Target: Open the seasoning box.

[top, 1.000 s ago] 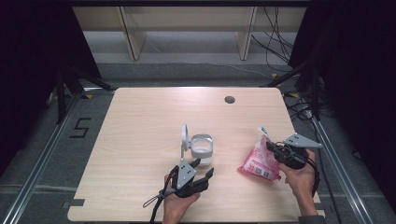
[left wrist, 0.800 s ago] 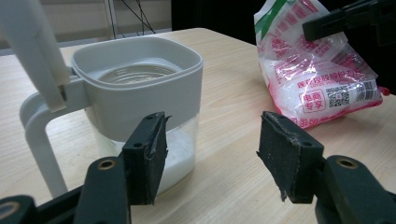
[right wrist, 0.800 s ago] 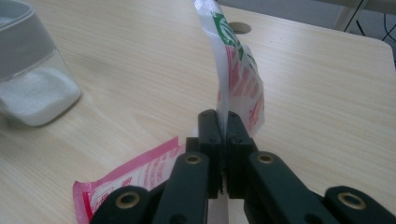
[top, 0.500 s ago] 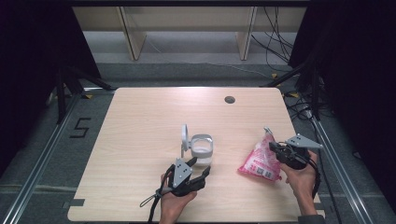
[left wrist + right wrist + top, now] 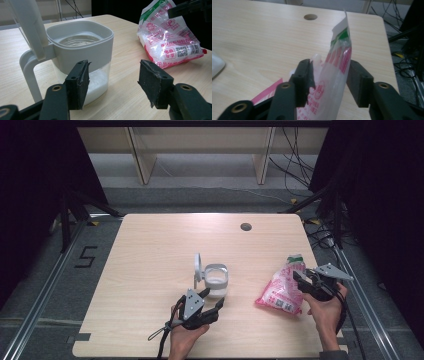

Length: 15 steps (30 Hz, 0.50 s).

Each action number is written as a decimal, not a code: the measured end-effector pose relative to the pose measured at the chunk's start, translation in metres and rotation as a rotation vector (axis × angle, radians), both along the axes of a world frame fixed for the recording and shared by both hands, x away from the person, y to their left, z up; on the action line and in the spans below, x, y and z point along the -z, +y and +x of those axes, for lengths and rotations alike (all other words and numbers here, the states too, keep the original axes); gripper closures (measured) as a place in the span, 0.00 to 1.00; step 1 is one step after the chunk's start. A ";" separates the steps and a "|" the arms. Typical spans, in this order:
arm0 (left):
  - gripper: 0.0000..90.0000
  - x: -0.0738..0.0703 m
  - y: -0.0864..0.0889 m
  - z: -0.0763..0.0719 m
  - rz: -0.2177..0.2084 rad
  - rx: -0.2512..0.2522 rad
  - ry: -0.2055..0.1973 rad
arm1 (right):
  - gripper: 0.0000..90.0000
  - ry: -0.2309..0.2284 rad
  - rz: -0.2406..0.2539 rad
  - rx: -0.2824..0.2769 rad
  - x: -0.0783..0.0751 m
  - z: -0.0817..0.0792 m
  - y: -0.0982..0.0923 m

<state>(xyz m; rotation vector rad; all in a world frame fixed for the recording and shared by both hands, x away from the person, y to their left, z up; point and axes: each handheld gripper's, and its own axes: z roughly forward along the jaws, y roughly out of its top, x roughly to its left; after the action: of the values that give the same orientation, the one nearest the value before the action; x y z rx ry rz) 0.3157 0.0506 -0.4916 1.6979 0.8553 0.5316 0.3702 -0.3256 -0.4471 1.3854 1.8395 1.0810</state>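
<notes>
One lidded jug (image 5: pixel 82 50) part-filled with white powder, left gripper (image 5: pixel 112 82) spread, right gripper (image 5: pixel 329 80) loosening around bag (image 5: pixel 334 75)

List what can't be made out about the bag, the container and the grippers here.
- Bag: print too small to read, high view; bottom cut off behind the jaws, right gripper view.
- Container: lid top cut off by the frame edge, left gripper view.
- Right gripper: whether its pads touch the bag, unclear.

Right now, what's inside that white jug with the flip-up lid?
The jug has white grains at the bottom, seen through its clear lower wall. The white collar hides how full it gets higher up.
</notes>
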 end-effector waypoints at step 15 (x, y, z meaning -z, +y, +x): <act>0.46 -0.004 0.008 -0.001 -0.004 0.000 0.023 | 0.50 -0.088 0.030 0.045 -0.020 -0.009 0.000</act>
<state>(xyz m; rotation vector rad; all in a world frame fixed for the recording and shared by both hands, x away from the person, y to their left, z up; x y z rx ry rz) 0.3145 0.0583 -0.4877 1.7036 0.8718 0.5112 0.3611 -0.3251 -0.4272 1.3678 1.7277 1.1333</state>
